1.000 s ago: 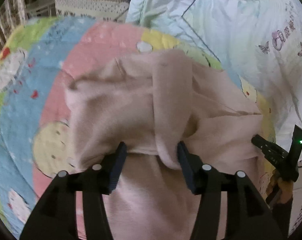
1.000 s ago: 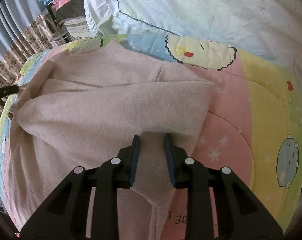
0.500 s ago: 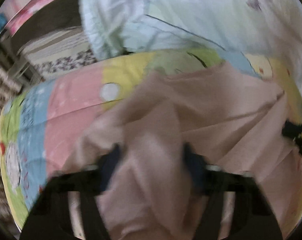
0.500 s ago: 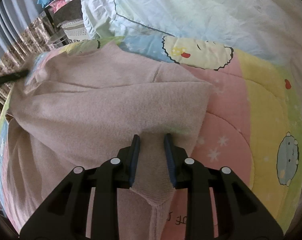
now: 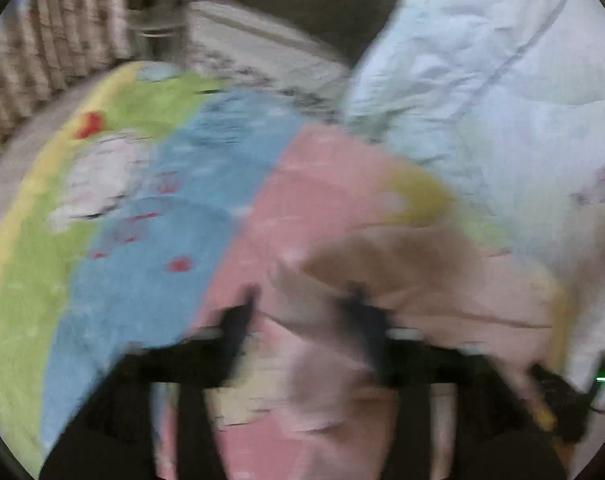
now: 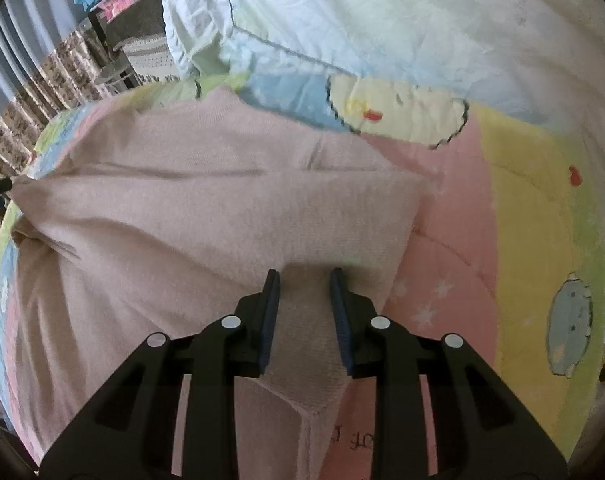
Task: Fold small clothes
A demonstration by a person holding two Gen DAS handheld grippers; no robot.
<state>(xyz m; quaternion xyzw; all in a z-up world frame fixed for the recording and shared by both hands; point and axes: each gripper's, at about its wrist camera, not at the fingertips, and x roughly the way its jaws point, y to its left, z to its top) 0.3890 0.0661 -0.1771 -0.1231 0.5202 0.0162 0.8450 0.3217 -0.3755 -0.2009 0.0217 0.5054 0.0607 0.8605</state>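
Observation:
A pale pink knit sweater (image 6: pixel 206 208) lies spread on a colourful cartoon quilt (image 6: pixel 514 216), with its lower part folded up over the body. My right gripper (image 6: pixel 304 280) is shut on a fold of the sweater near its right edge. The left wrist view is badly blurred by motion. There my left gripper (image 5: pixel 302 308) has its jaws wide apart, with a corner of the sweater (image 5: pixel 402 264) lying between and beyond them. The right gripper (image 5: pixel 562 392) shows at the lower right of that view.
A pale blue and white duvet (image 6: pixel 342 12) is bunched at the far side of the bed. A patterned curtain (image 6: pixel 26 120) and a dark piece of furniture (image 6: pixel 130 36) stand beyond the quilt's left edge.
My left gripper has swung left and pulled back, so more bare quilt shows and less sweater lies in front of it. My right gripper has kept its hold and barely moved.

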